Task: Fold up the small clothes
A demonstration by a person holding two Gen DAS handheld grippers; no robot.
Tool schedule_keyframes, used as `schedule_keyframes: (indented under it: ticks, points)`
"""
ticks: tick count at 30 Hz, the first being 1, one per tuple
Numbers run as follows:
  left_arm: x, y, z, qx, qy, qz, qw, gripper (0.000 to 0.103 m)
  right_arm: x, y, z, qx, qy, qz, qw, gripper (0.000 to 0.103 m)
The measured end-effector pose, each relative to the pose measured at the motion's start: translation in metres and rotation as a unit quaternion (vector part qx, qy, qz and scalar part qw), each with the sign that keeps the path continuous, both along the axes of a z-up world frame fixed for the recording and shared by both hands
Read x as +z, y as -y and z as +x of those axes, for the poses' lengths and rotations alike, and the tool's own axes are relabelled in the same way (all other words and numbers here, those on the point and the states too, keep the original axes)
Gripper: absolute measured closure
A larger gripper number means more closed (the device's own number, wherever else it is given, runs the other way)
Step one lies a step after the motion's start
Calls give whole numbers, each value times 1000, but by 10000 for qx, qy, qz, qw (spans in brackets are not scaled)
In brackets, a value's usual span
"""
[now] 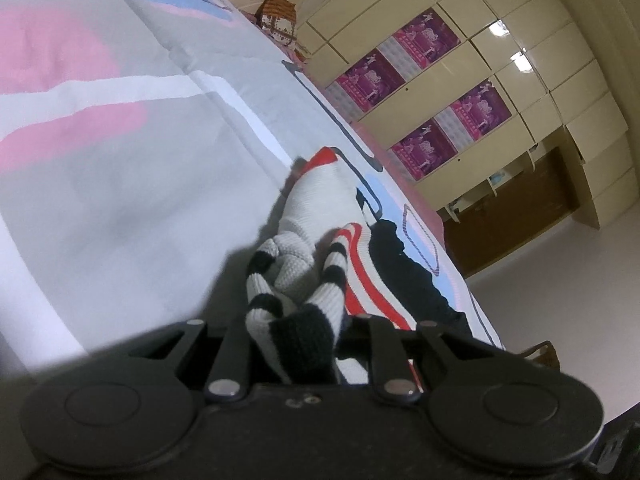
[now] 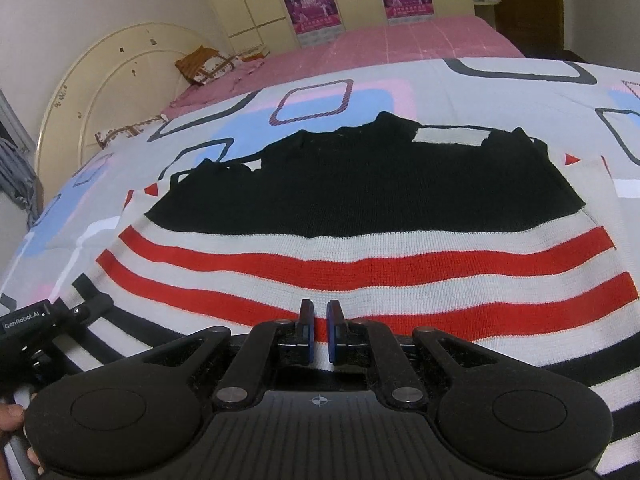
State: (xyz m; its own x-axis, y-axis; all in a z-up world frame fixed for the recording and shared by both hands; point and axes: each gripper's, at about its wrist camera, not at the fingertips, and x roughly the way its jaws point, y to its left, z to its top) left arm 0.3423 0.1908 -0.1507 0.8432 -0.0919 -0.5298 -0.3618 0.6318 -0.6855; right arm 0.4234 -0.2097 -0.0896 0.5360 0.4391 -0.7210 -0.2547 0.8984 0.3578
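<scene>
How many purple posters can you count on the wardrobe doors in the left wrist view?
4, in two pairs: upper pair and, lower pair and. More may sit beyond the frame edge.

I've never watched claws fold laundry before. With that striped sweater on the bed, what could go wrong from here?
1. The left claw holds only a bunched sleeve; it may slip out or fold in crumpled.
2. The right claw pinches a thin bit of the sweater hem; pulling could drag the whole garment and wrinkle the bedspread.
</scene>
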Motion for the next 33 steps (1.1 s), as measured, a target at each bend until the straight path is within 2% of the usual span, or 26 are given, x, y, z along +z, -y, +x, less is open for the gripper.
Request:
schedule_keyframes:
  ticks: [4, 8, 11, 14, 17, 21, 23, 26, 27, 28, 29, 30, 31, 32, 33]
  points:
    - [14, 7, -1, -62, 53, 248, 9997, 86, -3, 4, 2, 28, -6, 119, 9999, 97]
    - [41, 23, 2, -215, 127, 595, 9979, 87, -3, 9, 7, 166, -41, 246, 9996, 97]
    - [67, 48, 8, -449, 334, 871, 9946, 87, 0, 20, 10, 219, -78, 448, 9987, 97]
    - [91, 83, 17, -781, 539, 1145, 9889, 87, 12, 51, 6, -69, 91, 773, 9969, 97]
    - [111, 128, 29, -1180, 631, 1476, 9800, 87, 21, 93, 2, -425, 235, 985, 9939, 97]
    - [126, 206, 52, -1888, 432, 2082, 9587, 88, 32, 154, -1, -923, 334, 1210, 9878, 97]
    - [121, 244, 62, -2240, 340, 2267, 9473, 88, 36, 186, -4, -1173, 353, 1332, 9835, 97]
    - [92, 296, 82, -2933, -94, 2268, 9287, 87, 37, 227, -7, -1448, 329, 1656, 9750, 96]
    - [77, 314, 90, -3206, -411, 2303, 9179, 83, 37, 235, -6, -1483, 274, 1769, 9726, 88]
    - [63, 327, 95, -3435, -681, 2319, 9075, 72, 35, 244, -6, -1567, 178, 1810, 9708, 41]
    - [54, 338, 95, -3586, -794, 2400, 8986, 66, 36, 251, -6, -1684, 167, 1806, 9689, 21]
    - [53, 345, 90, -3637, -686, 2556, 8931, 55, 39, 258, -10, -1715, 356, 1839, 9672, 15]
    - [57, 346, 84, -3713, -605, 2535, 8912, 53, 42, 263, -12, -1622, 409, 1883, 9678, 16]
    - [66, 340, 78, -3803, -481, 2320, 8940, 53, 43, 266, -13, -1562, 369, 1914, 9683, 19]
    - [75, 333, 69, -3771, -337, 2163, 8999, 55, 44, 267, -13, -1471, 322, 1961, 9689, 33]
